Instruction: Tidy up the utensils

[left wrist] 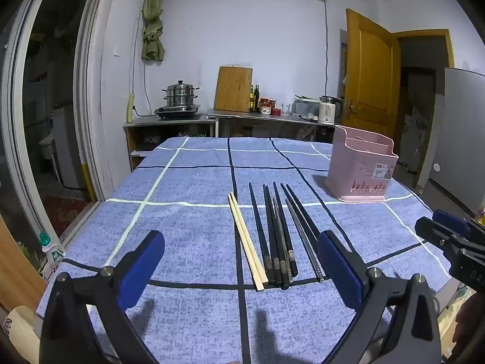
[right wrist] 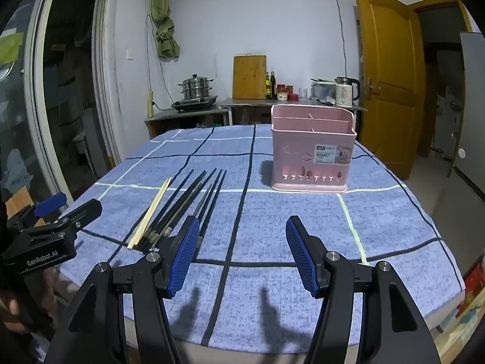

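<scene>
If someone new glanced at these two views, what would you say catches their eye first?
Probably the row of chopsticks on the blue checked tablecloth: a pale wooden pair lying left of a cluster of black chopsticks. Next, the pink basket standing upright farther back to their right. Both the left gripper and right gripper frame the scene, open and empty.

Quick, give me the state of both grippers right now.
Left gripper: open, holding nothing, above the chopsticks.
Right gripper: open, holding nothing, over bare tablecloth.
</scene>
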The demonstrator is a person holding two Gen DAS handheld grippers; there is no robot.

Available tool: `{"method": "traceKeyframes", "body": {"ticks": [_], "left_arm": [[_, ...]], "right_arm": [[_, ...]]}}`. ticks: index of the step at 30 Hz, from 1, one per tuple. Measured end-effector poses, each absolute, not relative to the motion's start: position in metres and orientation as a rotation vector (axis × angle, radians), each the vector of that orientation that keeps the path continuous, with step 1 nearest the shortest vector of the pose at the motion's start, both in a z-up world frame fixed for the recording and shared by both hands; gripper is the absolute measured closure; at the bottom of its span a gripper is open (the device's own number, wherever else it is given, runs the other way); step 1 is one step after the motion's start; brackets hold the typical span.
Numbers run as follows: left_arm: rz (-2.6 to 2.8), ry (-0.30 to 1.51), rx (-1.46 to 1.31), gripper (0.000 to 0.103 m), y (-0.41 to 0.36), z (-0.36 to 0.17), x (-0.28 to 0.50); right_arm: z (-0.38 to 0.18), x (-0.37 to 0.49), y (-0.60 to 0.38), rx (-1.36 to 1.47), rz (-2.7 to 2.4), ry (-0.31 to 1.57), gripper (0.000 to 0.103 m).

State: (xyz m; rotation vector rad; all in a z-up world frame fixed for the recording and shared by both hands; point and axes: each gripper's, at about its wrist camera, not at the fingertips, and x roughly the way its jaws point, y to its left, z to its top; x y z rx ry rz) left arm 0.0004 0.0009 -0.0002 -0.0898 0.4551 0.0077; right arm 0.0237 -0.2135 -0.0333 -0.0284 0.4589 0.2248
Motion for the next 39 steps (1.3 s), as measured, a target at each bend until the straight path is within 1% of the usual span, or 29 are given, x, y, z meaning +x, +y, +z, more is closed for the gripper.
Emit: {"method": "traceKeyframes", "body": {"ticks": [6,12,39], "left_arm": [[-0.004,0.449,-0.079,0.001,0.007,0.0,0.004],[0.003,0.427,-0.057,0.001,-0.005,0.003,-0.002],[-0.013,0.425,-0.047,0.001,-0.011,0.006,-0.005]], "right_arm": [[-0.033,0.023,-0.213,-0.033,0.22,0.464,0.043],[-0.031,0.02,-0.213,-0.035,0.218,0.46,0.043],[-0.03,0.019,-0.215,-0.032,0.207,0.452,0.043]]}}
